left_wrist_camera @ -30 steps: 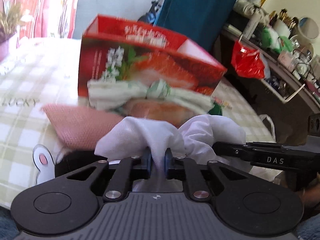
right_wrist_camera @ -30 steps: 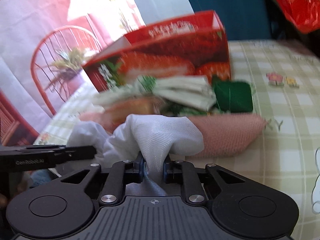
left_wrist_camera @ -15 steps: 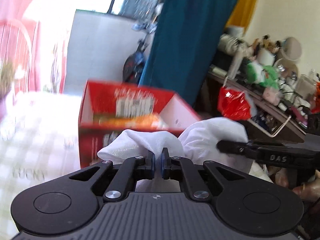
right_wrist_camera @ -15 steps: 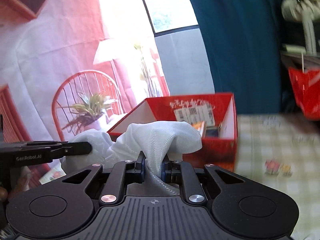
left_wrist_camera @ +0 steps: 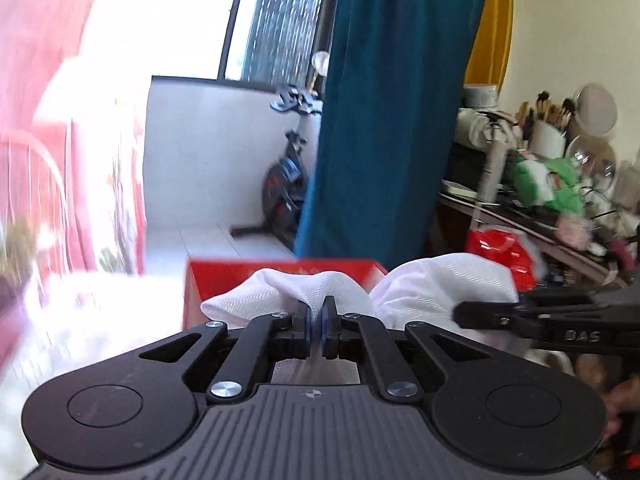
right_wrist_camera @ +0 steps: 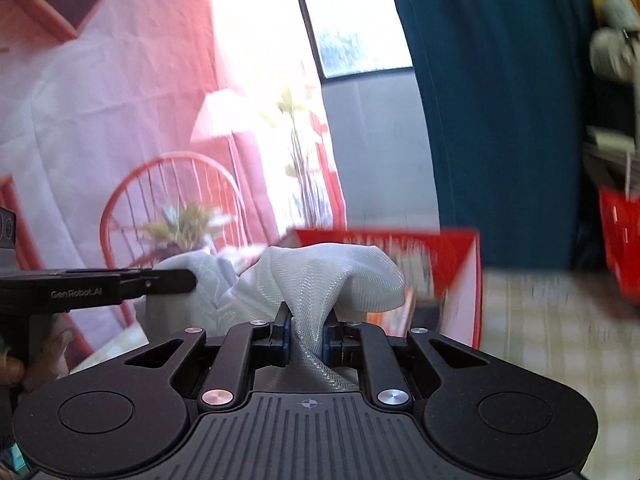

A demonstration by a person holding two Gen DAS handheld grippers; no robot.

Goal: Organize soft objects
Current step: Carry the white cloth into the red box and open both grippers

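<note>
Above the checked tablecloth (right_wrist_camera: pixel 560 320), in front of the open red box (right_wrist_camera: pixel 460 256), you are holding one white cloth (left_wrist_camera: pixel 304 292) between your two tools, and the way you are gripping it explains its shape. Your left gripper (left_wrist_camera: pixel 316 326) is pinching a thin fold of the fabric, its jaws clenched almost flat together, so the cloth is bunching into a small hump just beyond the fingertips. Your right gripper (right_wrist_camera: pixel 306 336) is clamping a thicker twist of the same cloth, which is why its jaws are standing slightly wider; the fabric is spiralling down between the pads and fanning out above them. Because you are gripping it at two separate spots, the cloth is hanging as two humps with a dip between them, not dangling as one bundle. In the left wrist view your right tool is reaching in from the right edge against the second hump, and in the right wrist view your left tool is coming in from the left, so the two are working side by side, near each other. The box is sitting just beyond the cloth with its mouth facing up, which suggests you are carrying the cloth towards it for storing. Both views are blurred, so what is lying inside the box cannot be told.
</note>
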